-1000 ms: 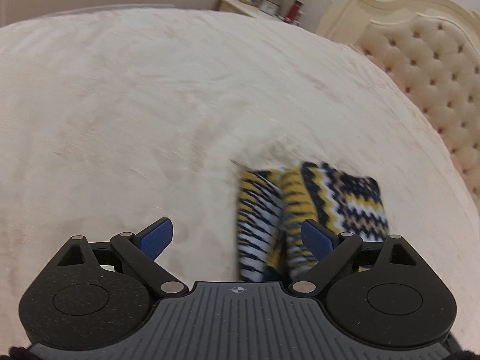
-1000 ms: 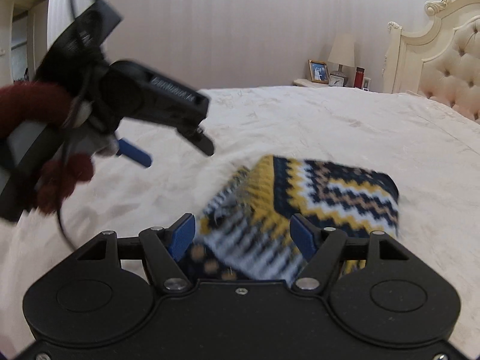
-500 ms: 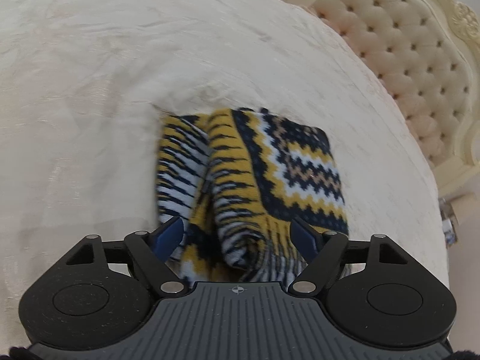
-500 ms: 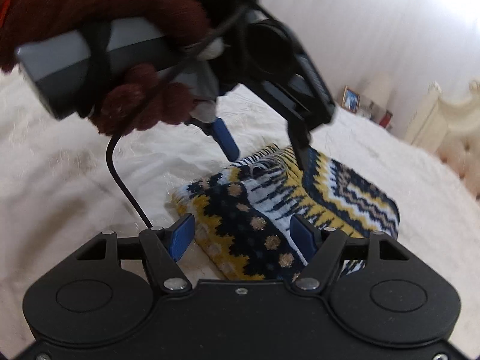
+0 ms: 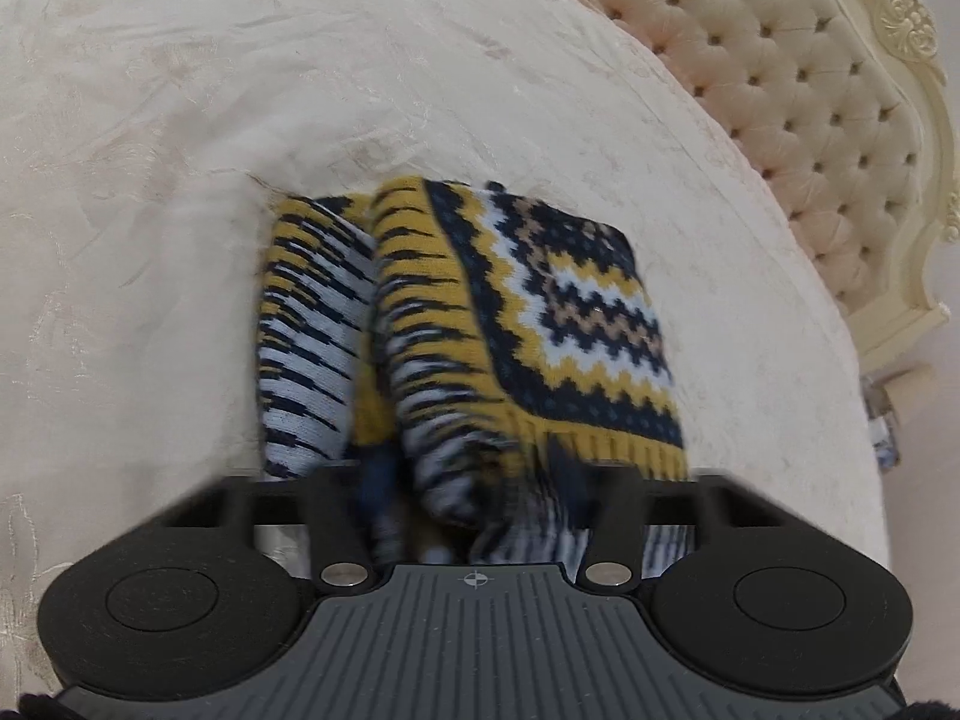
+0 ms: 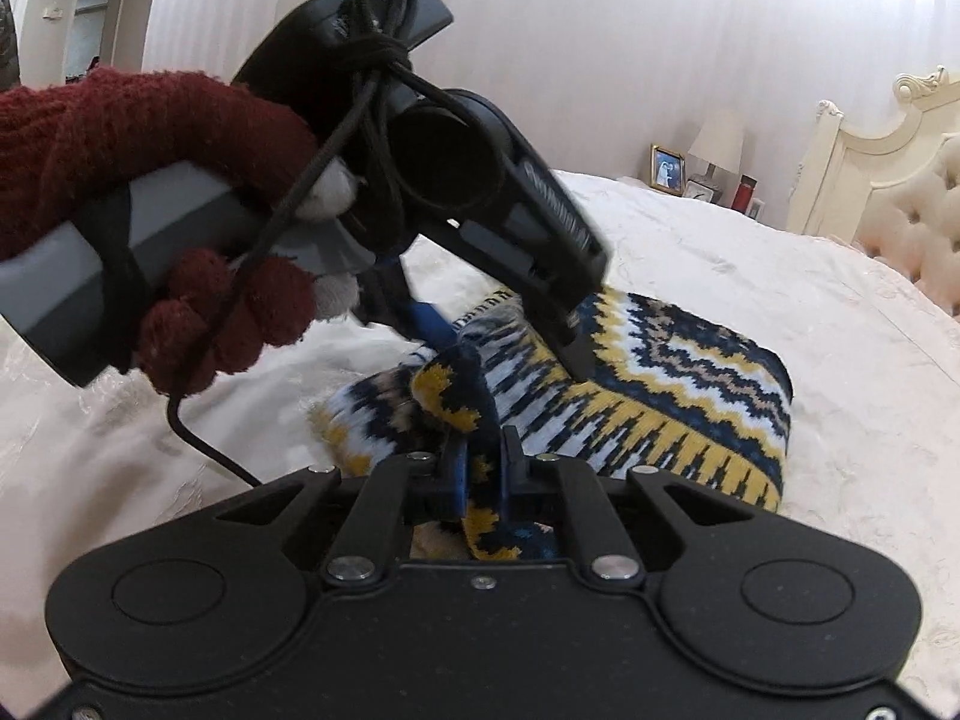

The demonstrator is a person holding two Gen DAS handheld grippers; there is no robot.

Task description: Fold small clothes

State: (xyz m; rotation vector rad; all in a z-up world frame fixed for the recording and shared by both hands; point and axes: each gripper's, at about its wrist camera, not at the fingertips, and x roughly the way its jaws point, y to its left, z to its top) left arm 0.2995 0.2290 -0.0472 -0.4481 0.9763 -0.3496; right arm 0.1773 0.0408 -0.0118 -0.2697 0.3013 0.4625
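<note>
A folded knit sweater (image 5: 540, 324) in yellow, navy and white zigzag lies on the cream bed; it also shows in the right wrist view (image 6: 672, 396). My left gripper (image 5: 474, 480) is open, its jaws pressed down over the sweater's near edge with the fingertips buried in the knit. In the right wrist view the left gripper (image 6: 498, 330) reaches down from the upper left onto the sweater. My right gripper (image 6: 480, 468) is shut on a raised fold of the sweater's near corner (image 6: 456, 384).
The cream bedspread (image 5: 180, 180) spreads all around the sweater. A tufted headboard (image 5: 810, 120) stands at the right. A nightstand with a lamp (image 6: 714, 144) and a photo frame is behind the bed. A hand in a dark red glove (image 6: 150, 192) holds the left gripper.
My right gripper has closed on the sweater's near corner. My left gripper has dropped lower onto the sweater, so its fingertips are now sunk in the fabric.
</note>
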